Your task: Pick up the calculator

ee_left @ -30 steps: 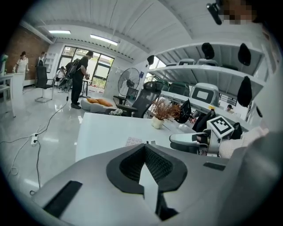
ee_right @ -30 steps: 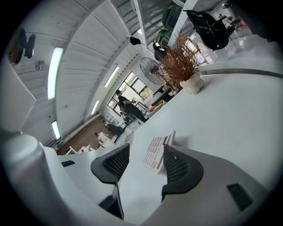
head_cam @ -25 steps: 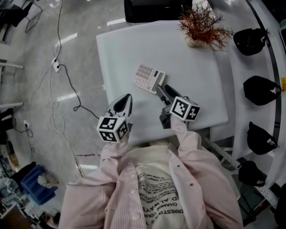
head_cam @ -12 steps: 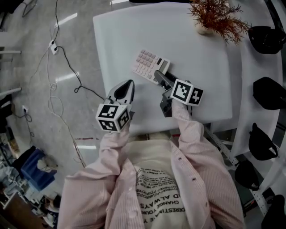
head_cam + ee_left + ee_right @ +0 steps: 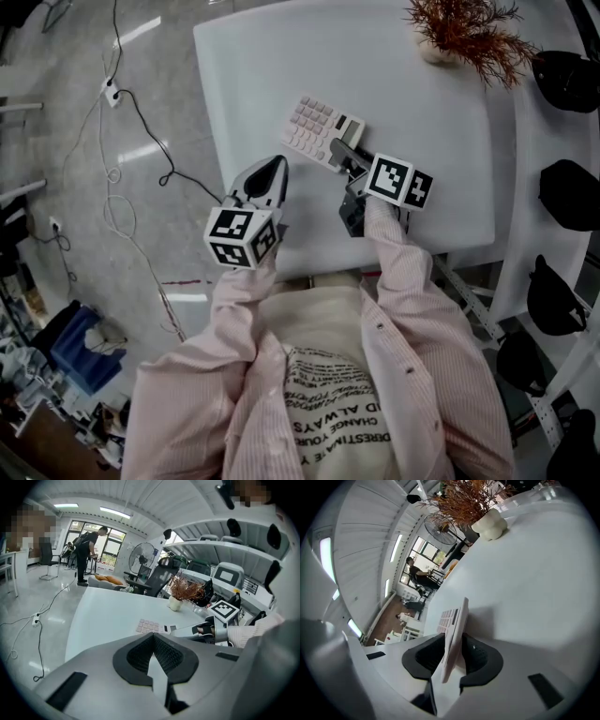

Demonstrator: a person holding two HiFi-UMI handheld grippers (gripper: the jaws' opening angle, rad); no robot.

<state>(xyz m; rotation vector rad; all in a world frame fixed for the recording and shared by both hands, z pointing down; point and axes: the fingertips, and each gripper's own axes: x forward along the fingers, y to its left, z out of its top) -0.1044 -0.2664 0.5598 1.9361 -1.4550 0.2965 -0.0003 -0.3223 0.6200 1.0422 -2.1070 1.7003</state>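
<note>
The white calculator (image 5: pixel 317 129) with pale pink keys lies on the white table (image 5: pixel 422 112). My right gripper (image 5: pixel 340 152) reaches its near right end, and its jaws are closing with the calculator between them. In the right gripper view the calculator (image 5: pixel 453 630) stands edge-on between the two dark pads (image 5: pixel 429 656), which touch both its faces. My left gripper (image 5: pixel 269 171) hovers shut and holding nothing over the table's front left part, short of the calculator. From the left gripper view the calculator (image 5: pixel 151 626) lies ahead with the right gripper (image 5: pixel 190 631) on it.
A potted dry reddish plant (image 5: pixel 469 33) stands at the table's far right corner. Black caps (image 5: pixel 567 80) hang on a rack right of the table. Cables and a power strip (image 5: pixel 111 94) lie on the floor to the left. A person (image 5: pixel 86 550) stands far off by the windows.
My right gripper has sunk onto the calculator's near end and its jaws have drawn in around it. The left gripper has dropped slightly and stays shut.
</note>
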